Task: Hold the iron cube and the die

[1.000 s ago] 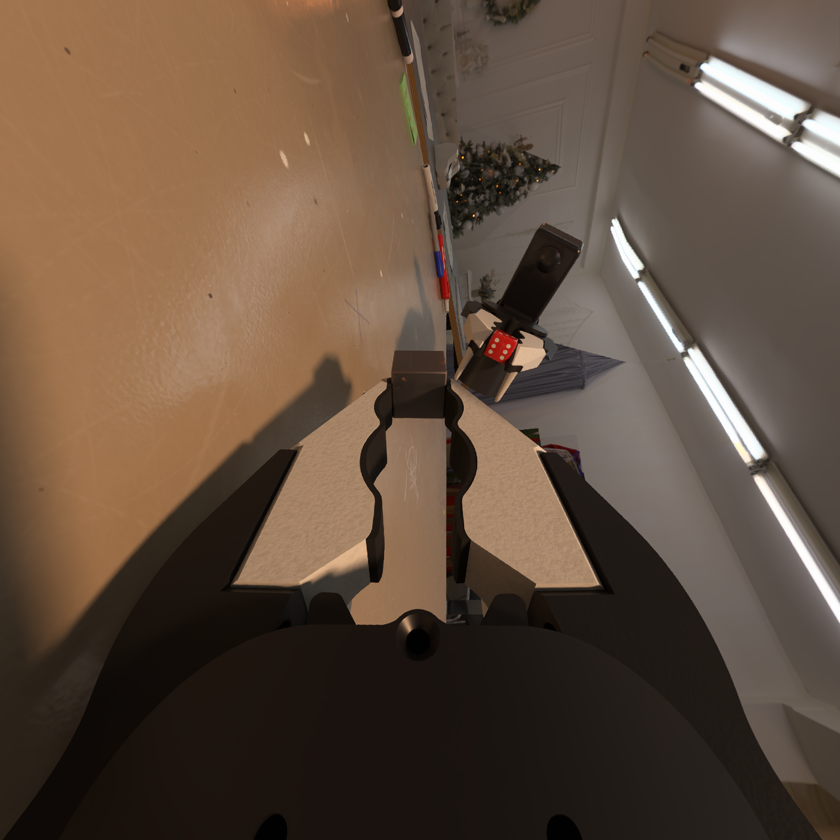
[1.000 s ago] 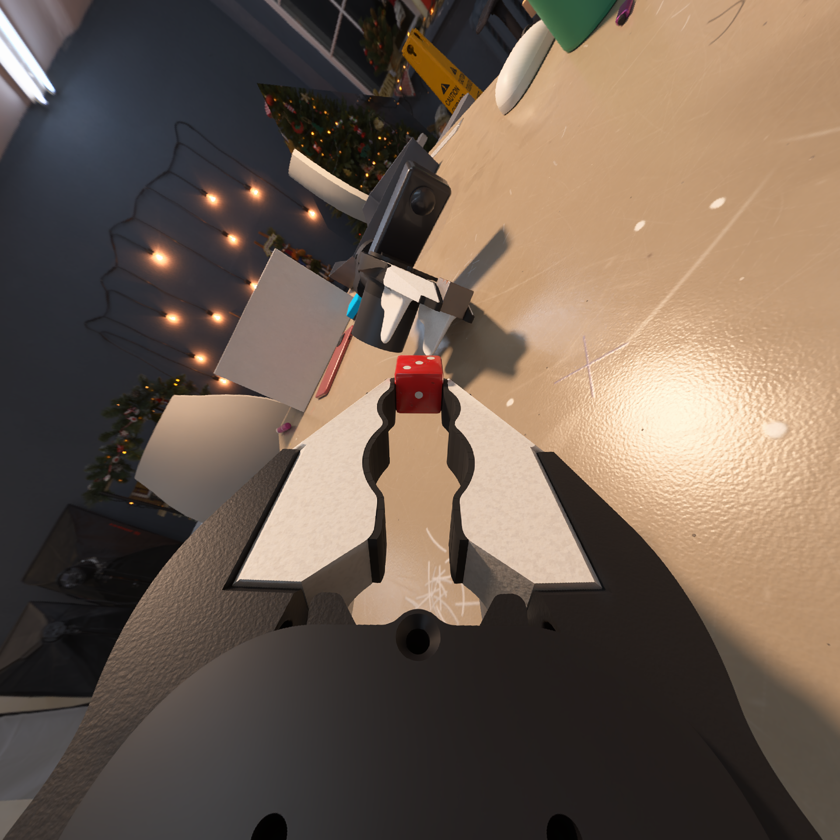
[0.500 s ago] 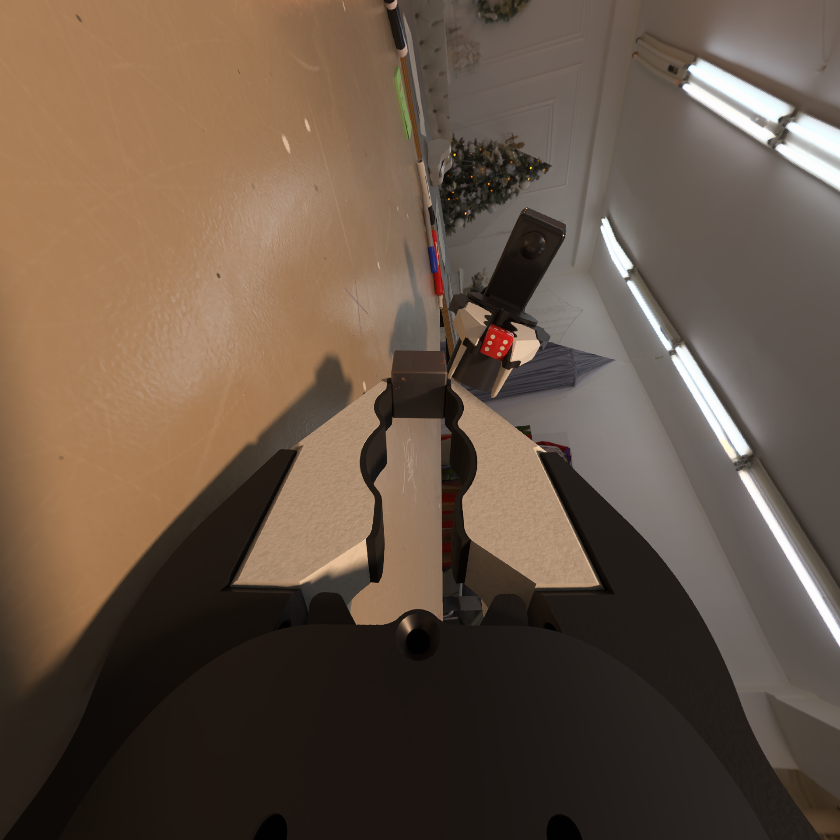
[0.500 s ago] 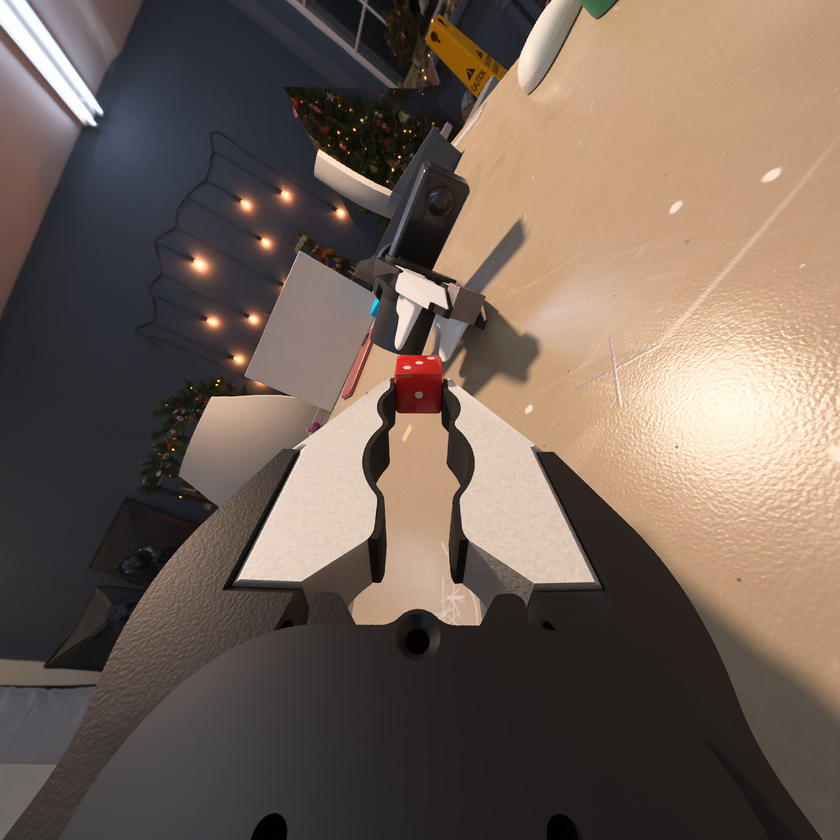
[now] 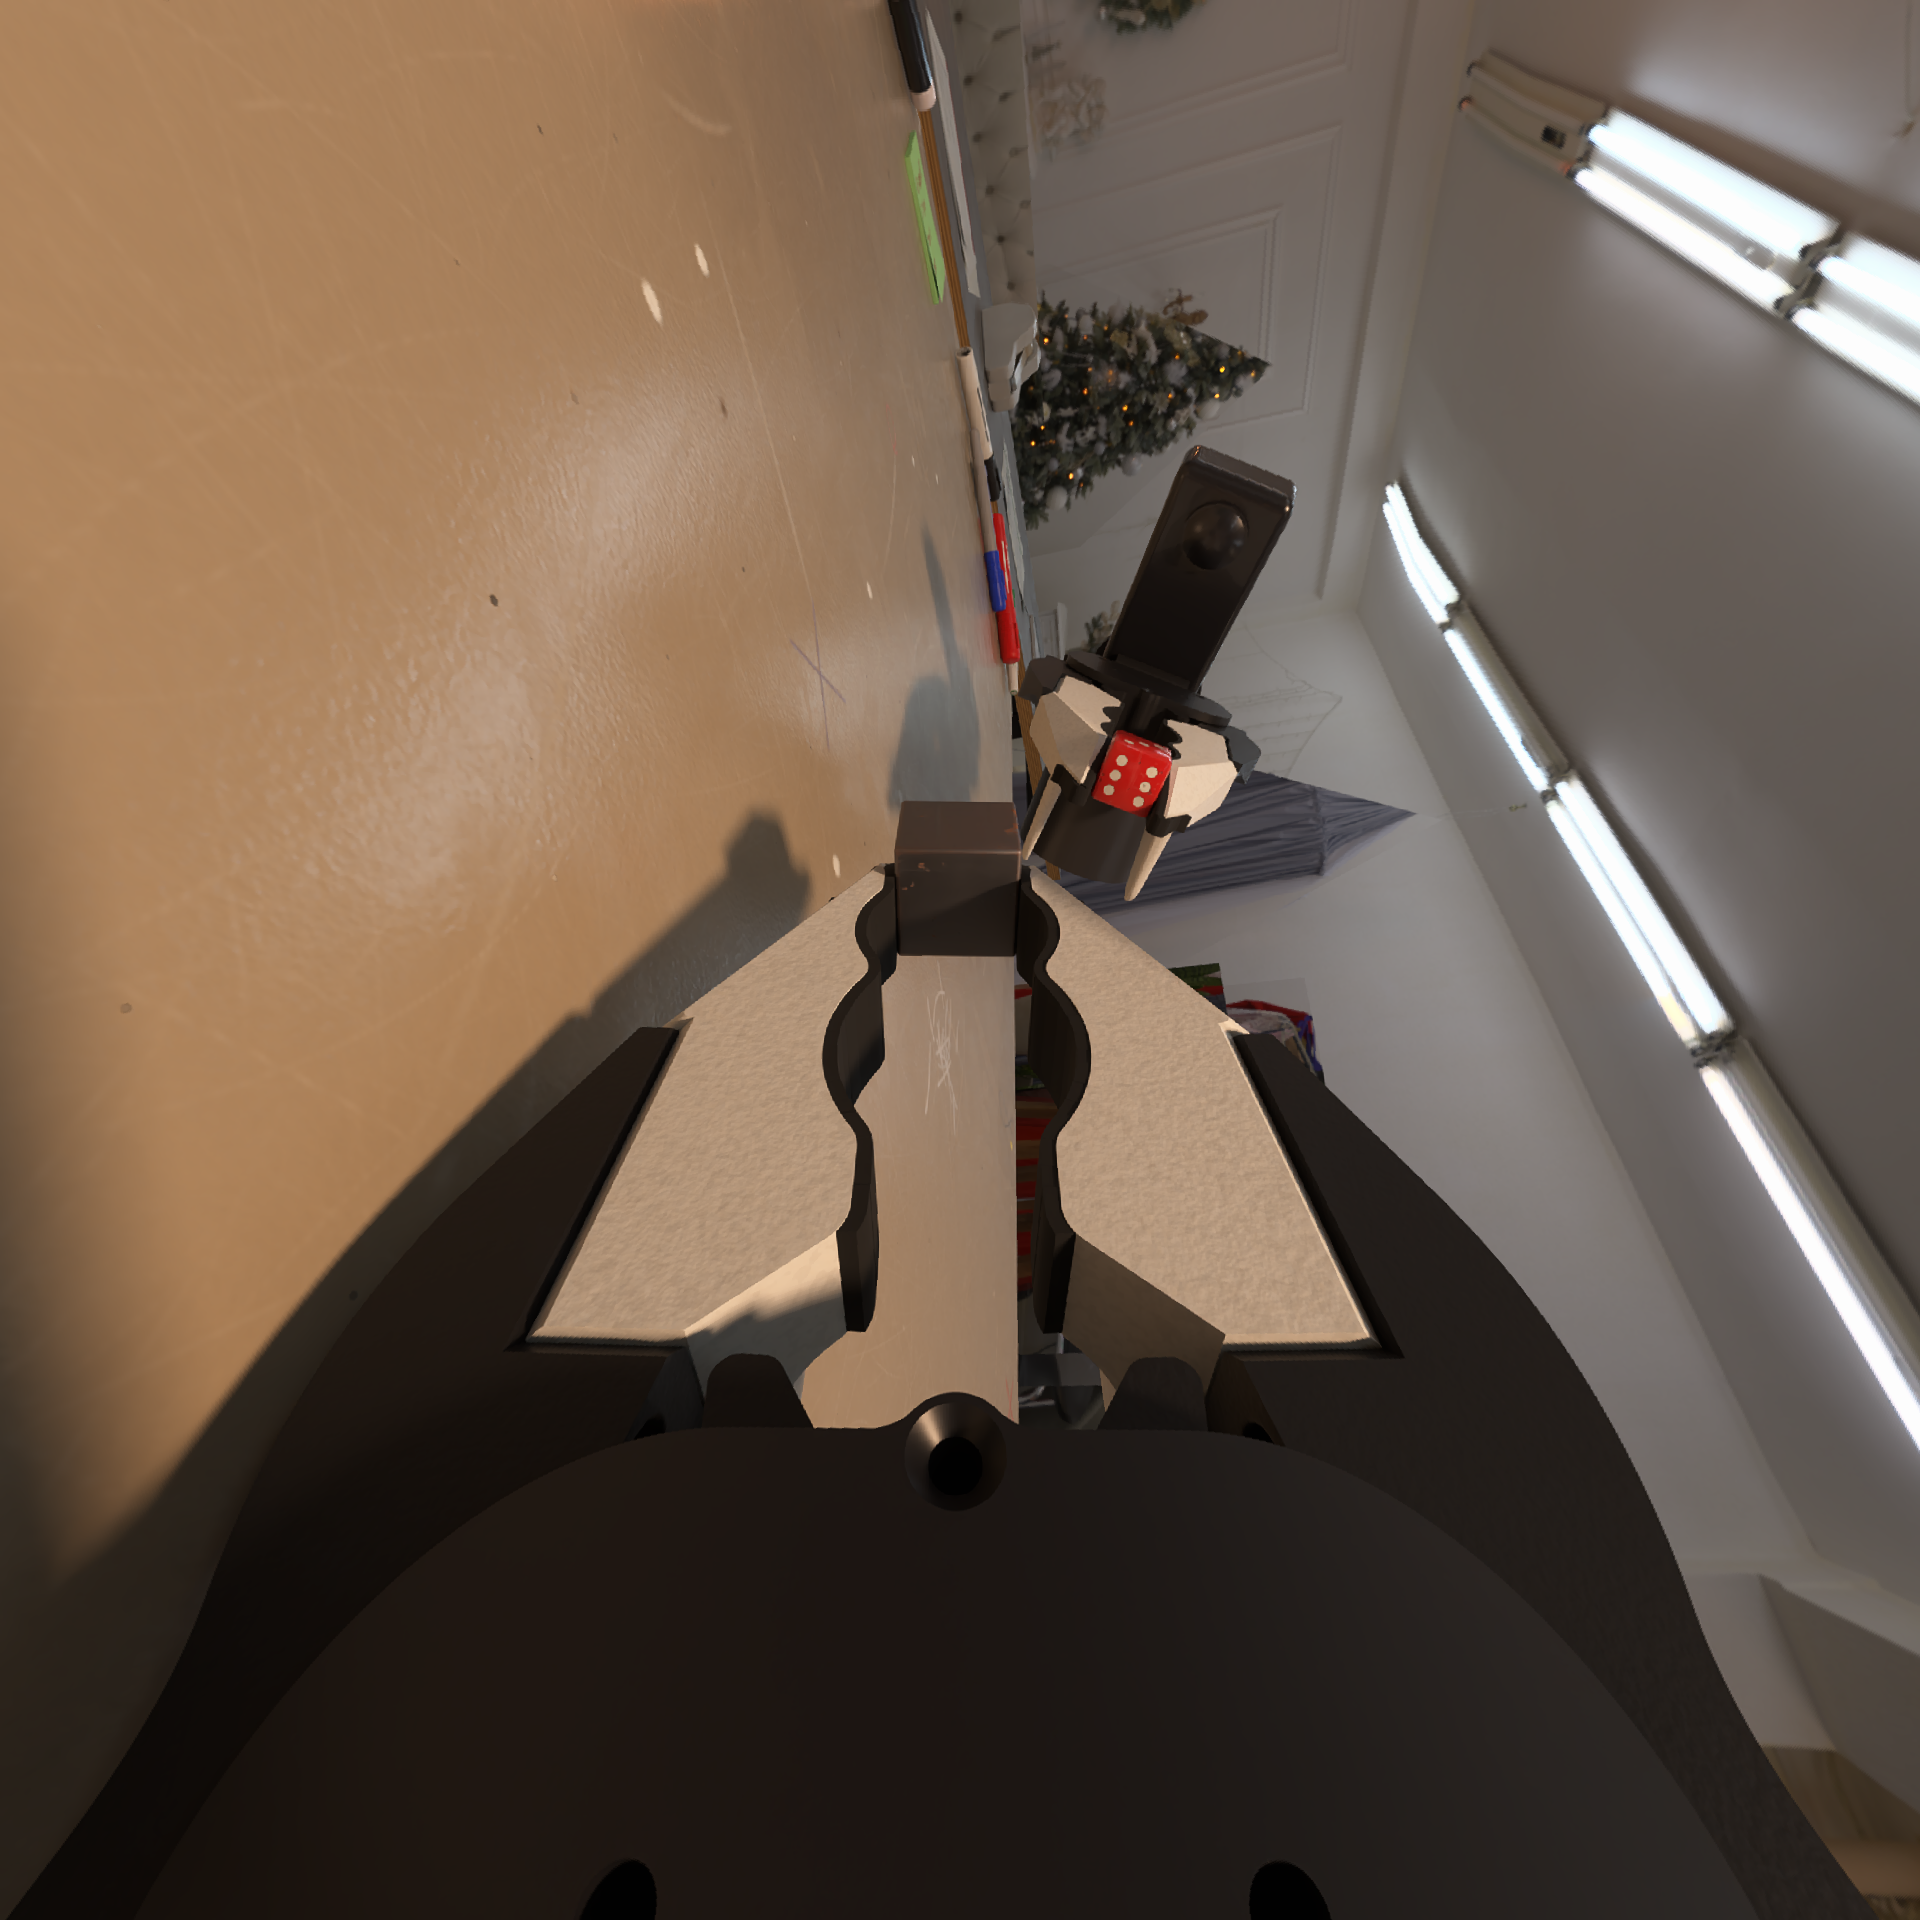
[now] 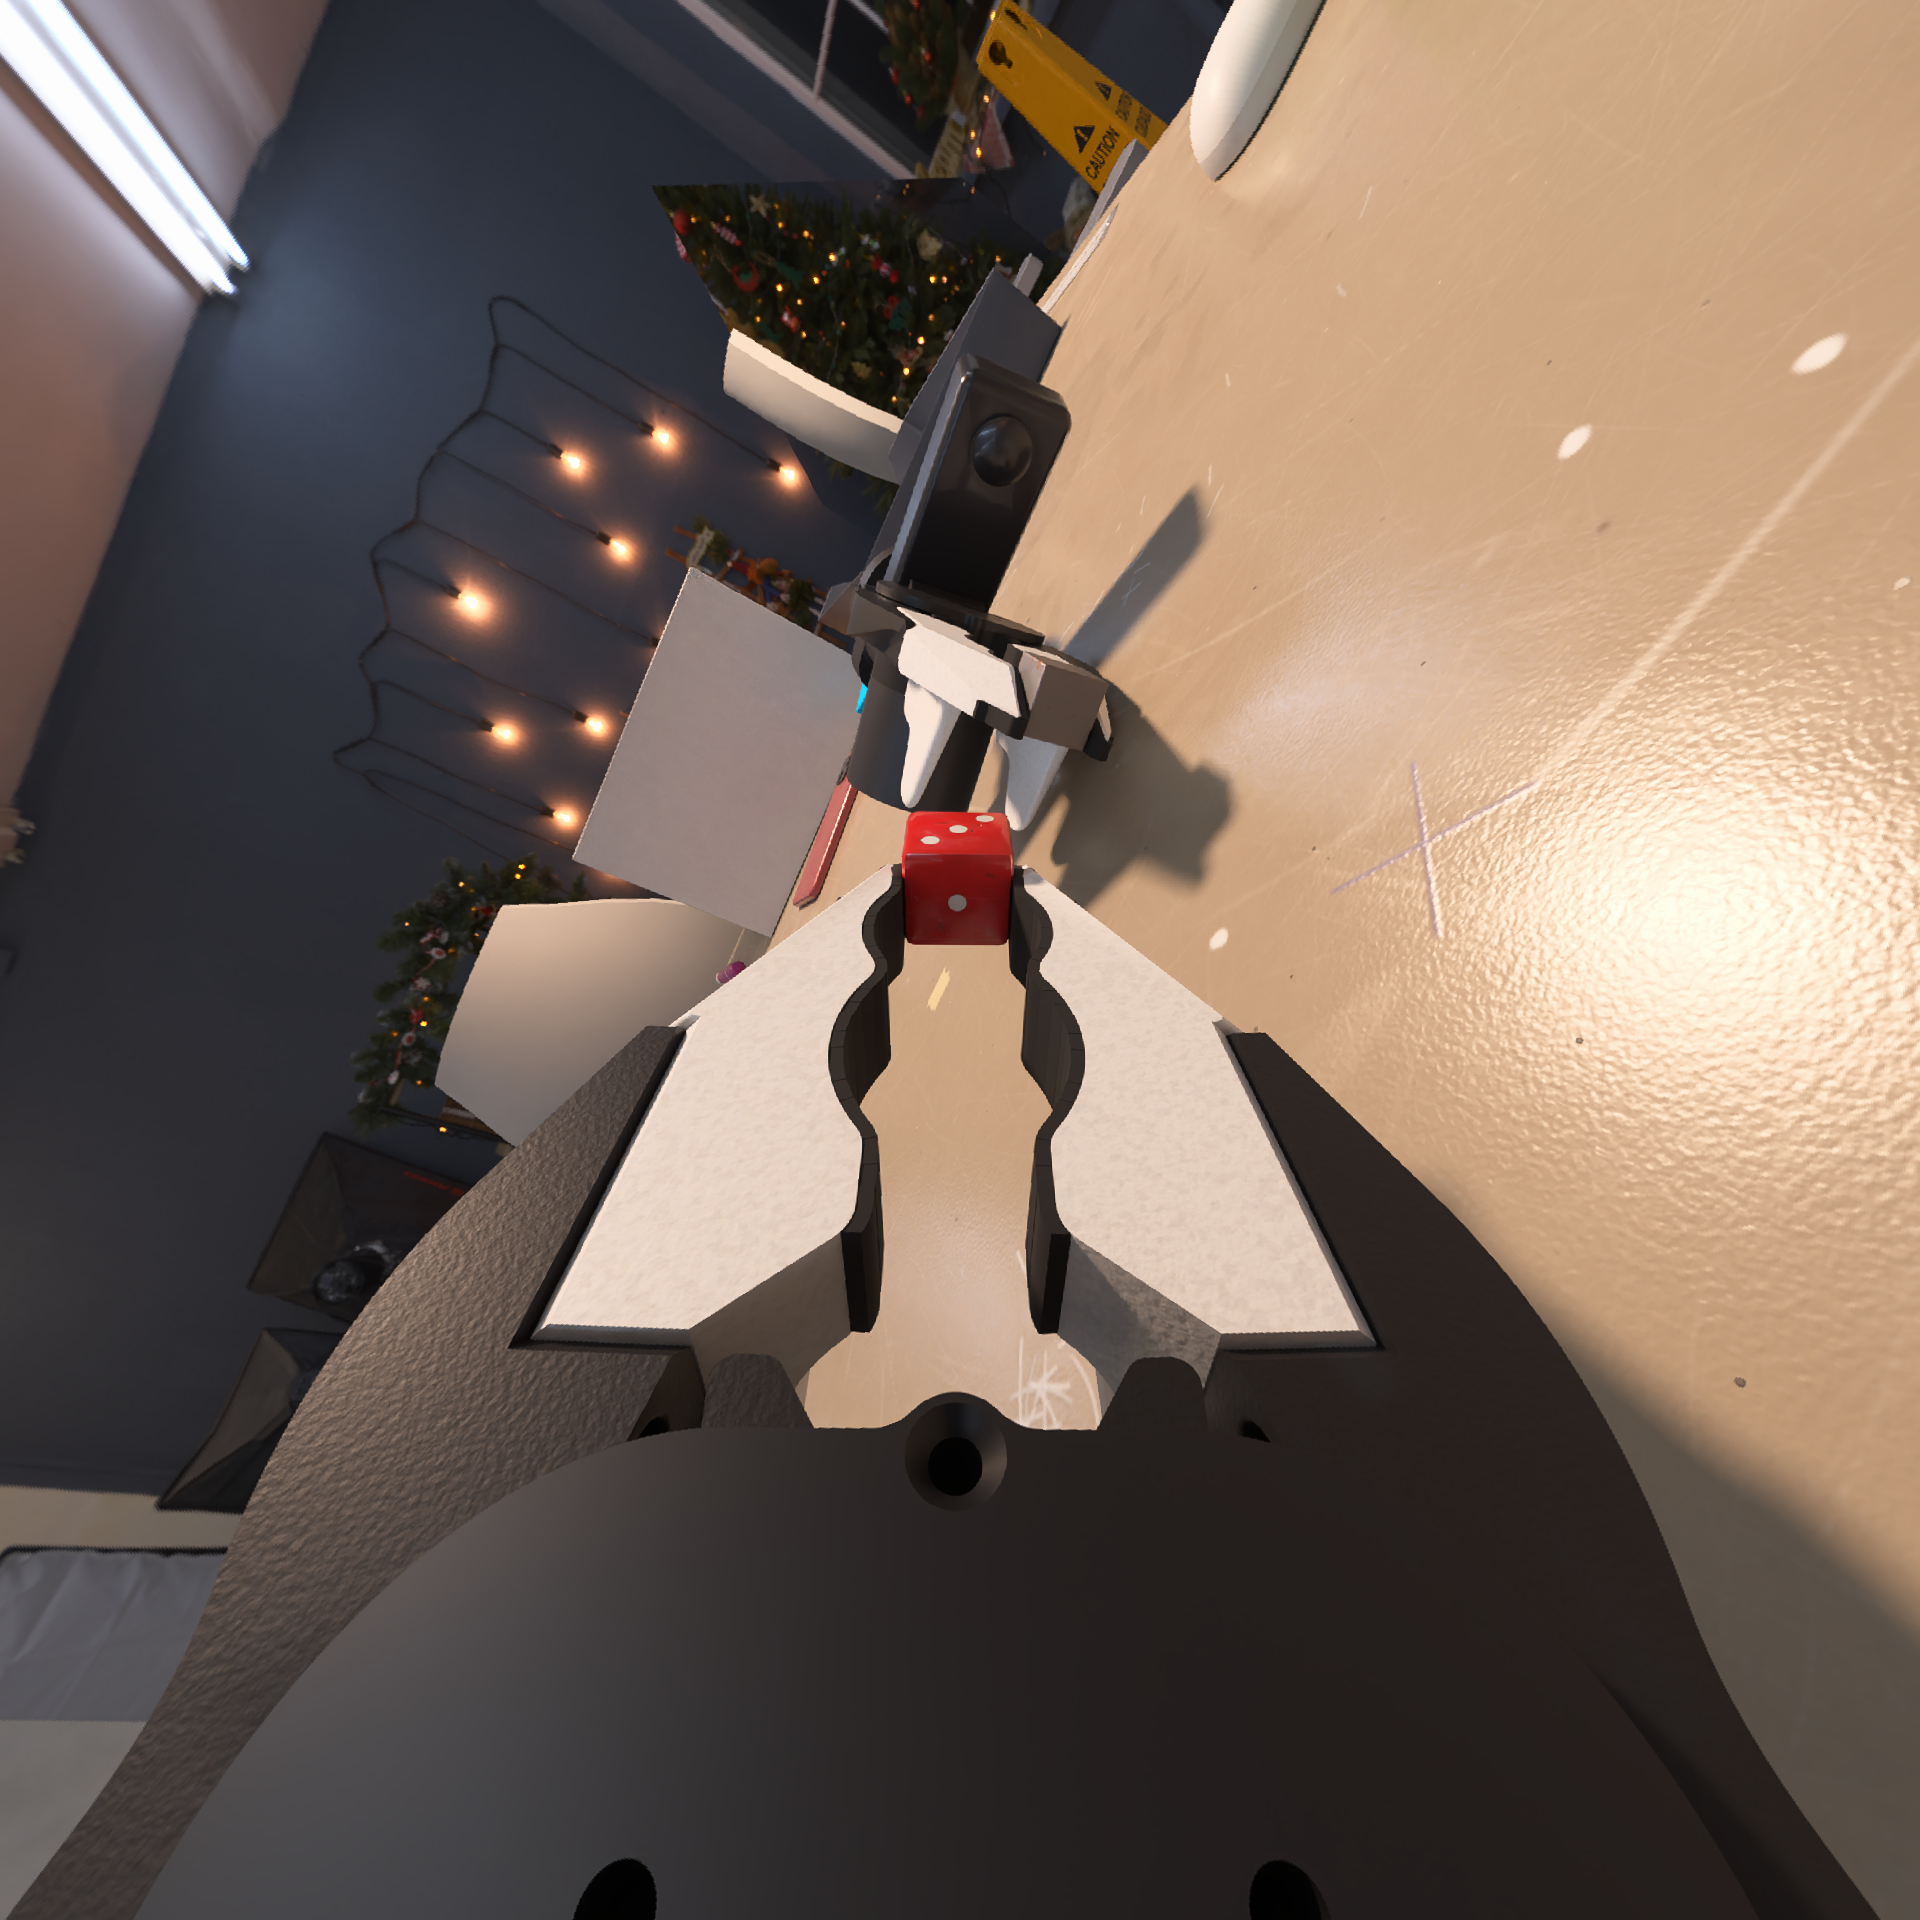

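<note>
Left wrist view looked forward along the left gripper [image 5: 956, 894], whose two pale fingers were closed on the iron cube [image 5: 956, 878]. The cube, dark grey and blocky, sat pinched between the fingertips [image 5: 871, 914], touching both, and appeared lifted clear of the tan counter [image 5: 416, 623], which filled the picture's left side and ran away toward its far edge. Beyond the cube, out past that far edge, the right gripper [image 5: 1127, 774] showed small, gripping the die [image 5: 1130, 769], red with white pips. Several markers [image 5: 997, 592] lay in a line along the counter's far edge (one red and blue, others pale).

Right wrist view gave the mirror of this. The right gripper [image 6: 956, 883] was clamped on the die [image 6: 956, 878], held at the very tips of its fingers and touching both. The counter [image 6: 1558, 935], scuffed and glossy, took up the picture's right side. The left gripper [image 6: 982, 769] showed farther off, near the counter's edge; its cube could not be seen from this angle. A white rounded object [image 6: 1236, 94] rested near the counter's far corner.

Judging by both views, the task looked essentially done: each thing was in a firm two-sided grip and seemed off the counter. What appeared left was only to hold steady. The die sat close to the fingertips, so a slip there seemed the likelier risk.
</note>
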{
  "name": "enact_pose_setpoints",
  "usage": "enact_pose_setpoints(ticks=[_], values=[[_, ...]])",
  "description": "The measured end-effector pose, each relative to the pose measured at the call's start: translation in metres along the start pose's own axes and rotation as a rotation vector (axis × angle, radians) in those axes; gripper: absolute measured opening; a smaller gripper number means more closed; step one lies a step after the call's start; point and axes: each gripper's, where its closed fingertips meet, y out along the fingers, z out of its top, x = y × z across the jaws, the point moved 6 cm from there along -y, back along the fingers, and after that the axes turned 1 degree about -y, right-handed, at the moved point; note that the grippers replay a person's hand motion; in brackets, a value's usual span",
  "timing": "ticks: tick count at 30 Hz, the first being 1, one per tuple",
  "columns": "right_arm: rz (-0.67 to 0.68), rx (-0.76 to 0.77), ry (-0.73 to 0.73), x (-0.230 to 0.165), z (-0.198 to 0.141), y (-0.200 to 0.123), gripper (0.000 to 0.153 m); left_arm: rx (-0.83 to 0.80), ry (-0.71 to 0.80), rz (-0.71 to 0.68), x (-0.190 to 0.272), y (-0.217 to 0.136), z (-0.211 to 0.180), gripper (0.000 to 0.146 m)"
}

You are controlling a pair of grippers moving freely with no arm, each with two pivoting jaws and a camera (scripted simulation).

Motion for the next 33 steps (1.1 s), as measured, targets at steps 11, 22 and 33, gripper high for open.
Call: enact_pose_setpoints(ticks=[11,22,33], values=[[0.021,0.038,0.038,0.001,0.002,-0.004,0.019,-0.048,0.055,-0.022,0.007,0.006,-0.005,0.022],[0.051,0.060,0.082,0.001,0.000,-0.006,0.019,-0.079,0.106,-0.035,0.012,0.010,-0.010,0.022],[0.077,0.075,0.125,0.005,0.002,-0.006,0.019,-0.058,0.123,-0.052,0.015,0.009,-0.008,0.022]])
